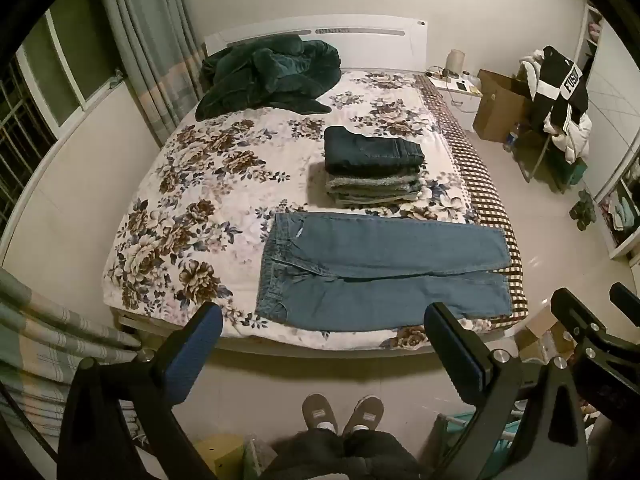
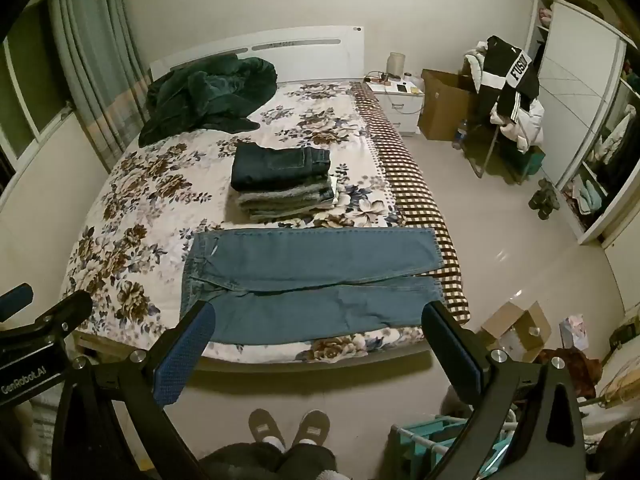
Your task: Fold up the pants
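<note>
Left claw [image 1: 322, 354] is spread wide, holding nothing, hanging over the floor short of the bed [image 1: 160, 184] edge. Jeans [image 1: 380, 268] lie flat on the floral cover at the near edge of the bed, waistband to the left, both legs running right, hems reaching the checked strip at the right side. Denim: medium weight, soft but with some body, not slippery, so it should drag as a sheet and crease cleanly; likely sags if lifted by a single layer. Waistband is the stiffest, thickest part, the best pinch for the left side; take it at the near corner [image 1: 266, 304]. Behind the jeans, just apart, sits a stack of folded pants [image 1: 372, 168]; a dark green blanket [image 1: 268, 76] is bunched at the headboard. Right claw [image 2: 320, 328] also gapes, gripping nothing, level with the near leg; it should take the near hem [image 2: 430, 292], pinching both layers.
</note>
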Motion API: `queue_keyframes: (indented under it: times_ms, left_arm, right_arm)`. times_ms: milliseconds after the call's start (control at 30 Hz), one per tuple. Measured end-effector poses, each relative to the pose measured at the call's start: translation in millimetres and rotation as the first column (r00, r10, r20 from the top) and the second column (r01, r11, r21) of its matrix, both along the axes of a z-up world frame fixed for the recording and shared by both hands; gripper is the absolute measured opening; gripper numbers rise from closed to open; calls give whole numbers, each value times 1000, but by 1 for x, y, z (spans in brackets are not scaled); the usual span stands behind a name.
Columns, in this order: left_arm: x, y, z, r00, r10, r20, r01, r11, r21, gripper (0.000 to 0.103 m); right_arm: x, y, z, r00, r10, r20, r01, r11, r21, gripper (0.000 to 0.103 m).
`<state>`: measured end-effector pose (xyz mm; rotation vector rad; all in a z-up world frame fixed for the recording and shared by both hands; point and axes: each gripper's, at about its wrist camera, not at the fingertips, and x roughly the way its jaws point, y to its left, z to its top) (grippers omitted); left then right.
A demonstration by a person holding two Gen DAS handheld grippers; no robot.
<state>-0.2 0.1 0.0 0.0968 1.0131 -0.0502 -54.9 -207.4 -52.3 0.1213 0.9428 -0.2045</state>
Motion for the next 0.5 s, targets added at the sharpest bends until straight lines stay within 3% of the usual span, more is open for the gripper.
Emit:
queue_keyframes:
  times_ms: [500]
  left_arm:
    - [0, 0, 0, 1000, -2, -1, 2, 1000, -5, 103]
  right_arm:
    - [1, 2, 3, 1000, -1, 2, 1, 1000, 0, 103]
